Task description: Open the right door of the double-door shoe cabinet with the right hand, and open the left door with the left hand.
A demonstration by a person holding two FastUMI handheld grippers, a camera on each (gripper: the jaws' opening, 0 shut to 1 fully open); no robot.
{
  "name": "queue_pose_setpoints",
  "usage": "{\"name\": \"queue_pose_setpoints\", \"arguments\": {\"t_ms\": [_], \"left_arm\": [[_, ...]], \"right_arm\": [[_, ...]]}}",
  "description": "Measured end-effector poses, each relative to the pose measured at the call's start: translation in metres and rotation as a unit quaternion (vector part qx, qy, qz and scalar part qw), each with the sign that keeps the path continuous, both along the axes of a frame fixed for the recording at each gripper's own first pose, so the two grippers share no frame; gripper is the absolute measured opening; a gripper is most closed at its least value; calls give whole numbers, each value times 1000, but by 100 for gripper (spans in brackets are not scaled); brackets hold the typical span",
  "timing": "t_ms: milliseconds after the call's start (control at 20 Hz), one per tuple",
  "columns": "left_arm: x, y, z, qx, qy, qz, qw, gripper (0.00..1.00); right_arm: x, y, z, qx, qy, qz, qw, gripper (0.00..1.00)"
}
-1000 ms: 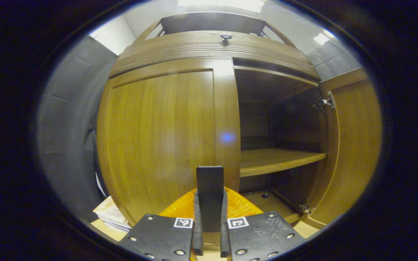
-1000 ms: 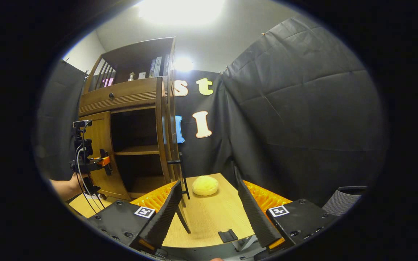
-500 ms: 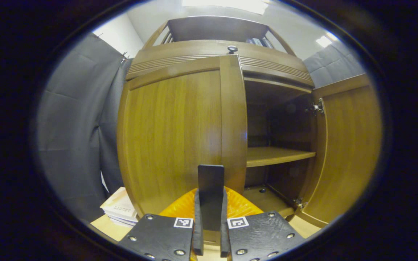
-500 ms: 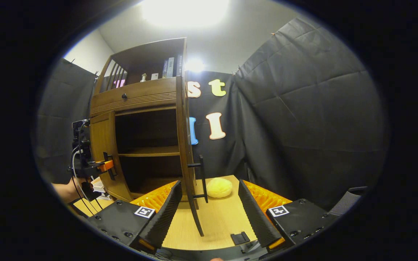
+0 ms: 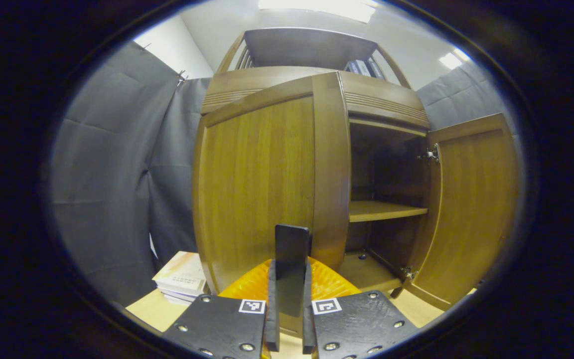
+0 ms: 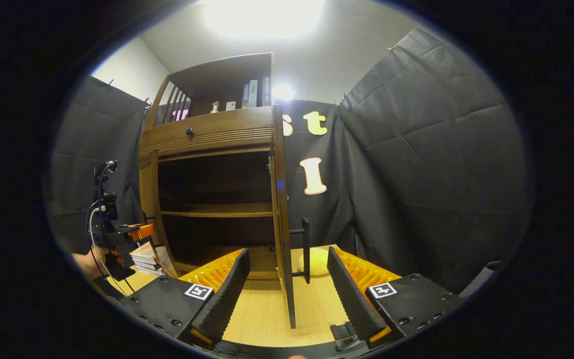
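The wooden shoe cabinet point(image 5: 366, 99) stands ahead. In the left gripper view its left door point(image 5: 262, 184) is swung partly out, and my left gripper point(image 5: 289, 267) is shut on that door's black bar handle point(image 5: 292, 244). The right door point(image 5: 471, 209) stands wide open at the right, baring a shelf point(image 5: 386, 210). In the right gripper view the right door point(image 6: 282, 219) is edge-on, with its handle point(image 6: 306, 249) on the far side. My right gripper point(image 6: 287, 252) is open, its fingers either side of the door edge and apart from it. The left gripper point(image 6: 145, 230), in a hand, is at the left door point(image 6: 148, 199).
A stack of books point(image 5: 180, 279) lies on the wooden tabletop point(image 6: 262, 319) left of the cabinet. A yellow soft lump point(image 6: 317, 260) sits on the table behind the right door. Black cloth walls close in on both sides. Books stand on the cabinet's top shelf point(image 6: 252, 92).
The left door has swung further out with my left gripper on its handle. In the right gripper view the open right door has drifted towards the middle, between the open fingers.
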State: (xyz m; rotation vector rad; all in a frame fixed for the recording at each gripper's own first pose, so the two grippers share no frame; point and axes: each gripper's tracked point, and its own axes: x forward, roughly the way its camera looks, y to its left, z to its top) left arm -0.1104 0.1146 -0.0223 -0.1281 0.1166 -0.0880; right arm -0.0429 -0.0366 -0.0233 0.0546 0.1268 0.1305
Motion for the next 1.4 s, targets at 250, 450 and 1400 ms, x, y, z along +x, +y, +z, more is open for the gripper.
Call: {"name": "queue_pose_setpoints", "arguments": {"t_ms": [250, 450, 1400], "left_arm": [[-1, 1, 12, 5, -1, 4, 1000, 22], [-4, 3, 13, 2, 2, 12, 1000, 22], [-4, 6, 16, 9, 4, 47, 999, 16]], "right_arm": [[6, 21, 2, 4, -3, 21, 1000, 98], [10, 44, 7, 4, -12, 42, 999, 98], [11, 142, 5, 4, -14, 111, 994, 98]]}}
